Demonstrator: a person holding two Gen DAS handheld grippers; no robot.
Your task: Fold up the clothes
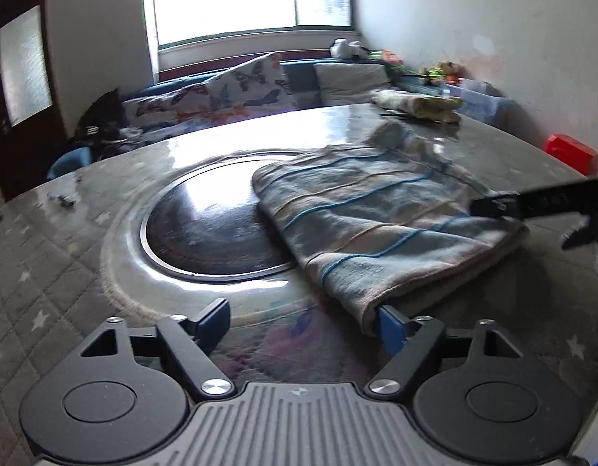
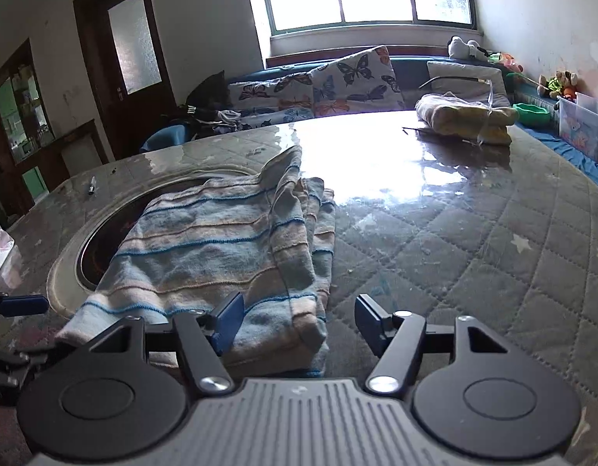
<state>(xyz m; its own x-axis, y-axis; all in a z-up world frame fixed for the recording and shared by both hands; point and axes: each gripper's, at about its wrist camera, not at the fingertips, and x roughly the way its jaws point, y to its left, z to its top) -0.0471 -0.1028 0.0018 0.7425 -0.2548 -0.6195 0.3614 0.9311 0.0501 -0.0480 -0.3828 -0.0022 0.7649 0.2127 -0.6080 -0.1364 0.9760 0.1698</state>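
1. We see the folded striped cloth (image 2: 221,244) lying on the quilted tabletop (image 2: 473,233), partly over the round inset plate (image 1: 205,229).
2. Our left claw (image 1: 303,320) and right claw (image 2: 297,320) both gape wide, gripping nothing.

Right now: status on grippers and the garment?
Both hand-held grippers open: left, right. Striped garment lies folded on table, partly over round inset. Nothing blocking.
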